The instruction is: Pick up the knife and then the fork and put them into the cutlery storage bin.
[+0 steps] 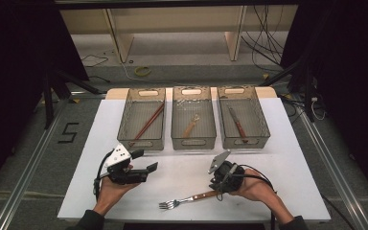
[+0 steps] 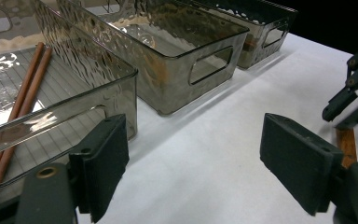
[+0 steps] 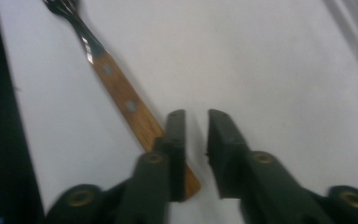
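A fork [image 1: 187, 198] with a wooden handle lies on the white table [image 1: 182, 172] near the front edge, tines to the left. In the right gripper view the fork [image 3: 121, 93] runs up and left, and its handle end passes under one jaw. My right gripper [image 1: 216, 190] points down at that handle end. Its jaws [image 3: 196, 116] stand a little apart, with nothing between the pads. My left gripper [image 1: 146, 161] hovers at the front left, wide open [image 2: 193, 158] and empty, facing the bins.
Three clear bins stand side by side at the back. The left bin [image 1: 122, 115] holds chopsticks [image 1: 148, 122], the middle bin [image 1: 175, 120] a wooden-handled utensil [image 1: 190, 126], and the right bin [image 1: 263, 120] a knife [image 1: 238, 124]. Dark floor and cables surround the table.
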Demonstrator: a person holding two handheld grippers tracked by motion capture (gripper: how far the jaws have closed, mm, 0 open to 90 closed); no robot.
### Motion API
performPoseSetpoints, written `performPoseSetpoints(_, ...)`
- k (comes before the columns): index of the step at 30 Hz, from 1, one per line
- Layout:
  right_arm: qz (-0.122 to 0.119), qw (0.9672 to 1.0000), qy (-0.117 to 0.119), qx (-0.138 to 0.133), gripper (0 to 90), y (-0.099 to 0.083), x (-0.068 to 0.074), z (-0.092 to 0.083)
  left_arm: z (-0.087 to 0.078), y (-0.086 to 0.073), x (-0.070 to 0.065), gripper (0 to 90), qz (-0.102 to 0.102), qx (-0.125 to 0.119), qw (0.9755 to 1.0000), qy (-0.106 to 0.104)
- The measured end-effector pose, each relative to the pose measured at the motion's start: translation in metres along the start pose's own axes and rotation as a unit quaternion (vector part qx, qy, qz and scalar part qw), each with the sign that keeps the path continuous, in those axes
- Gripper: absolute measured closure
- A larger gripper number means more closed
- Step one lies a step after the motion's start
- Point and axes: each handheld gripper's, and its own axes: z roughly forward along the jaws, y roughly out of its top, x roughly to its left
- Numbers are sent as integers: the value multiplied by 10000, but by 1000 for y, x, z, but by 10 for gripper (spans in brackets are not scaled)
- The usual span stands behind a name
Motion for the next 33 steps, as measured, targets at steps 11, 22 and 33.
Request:
performPoseSetpoints(11,-681,9968,295,299,482,22,24,14,0,0,0,227,7,3,10000,5)
performPoseSetpoints(22,-831,9944,389,524,582,24,25,23,1,0,0,227,14,10,10000,6)
performPoseSetpoints(33,-942,9928,356,649,663,25,27,26,1,0,0,228,14,8,10000,6)
